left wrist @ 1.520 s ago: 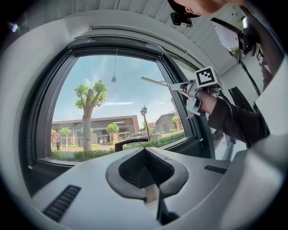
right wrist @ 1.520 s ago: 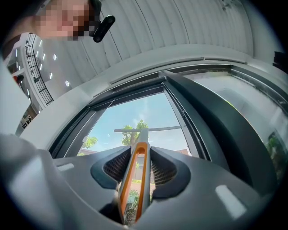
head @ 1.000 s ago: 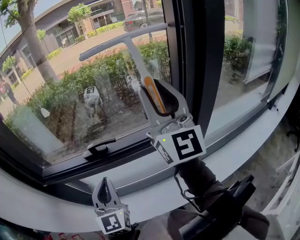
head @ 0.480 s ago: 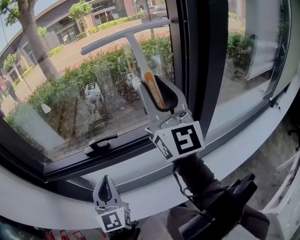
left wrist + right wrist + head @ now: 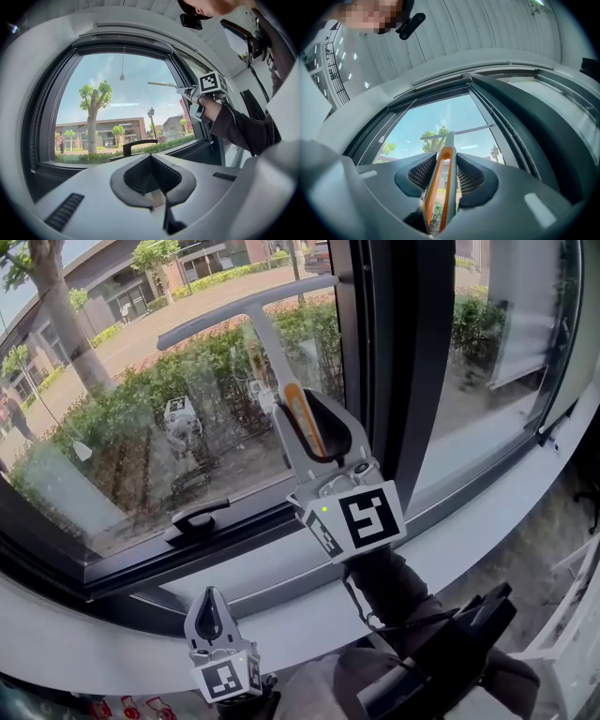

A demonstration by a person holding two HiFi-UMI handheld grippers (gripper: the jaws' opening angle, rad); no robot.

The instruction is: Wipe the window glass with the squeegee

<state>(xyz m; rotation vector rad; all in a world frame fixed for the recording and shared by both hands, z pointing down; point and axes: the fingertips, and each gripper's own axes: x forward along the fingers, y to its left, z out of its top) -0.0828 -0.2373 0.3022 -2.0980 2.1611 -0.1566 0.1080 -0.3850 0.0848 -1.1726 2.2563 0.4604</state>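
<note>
The right gripper [image 5: 317, 426] has its jaws closed on the orange and grey handle of the squeegee [image 5: 246, 310]. In the right gripper view the handle [image 5: 443, 187] stands between the two ribbed pads. The long blade lies level across the upper part of the window glass [image 5: 131, 437]; I cannot tell if it touches the pane. The cube [image 5: 370, 518] on this gripper shows a black and white square marker. The left gripper [image 5: 208, 607] hangs low over the white window sill [image 5: 487, 512], its jaws together with nothing between them. A dark window handle [image 5: 197, 519] sits on the frame below the glass.
</note>
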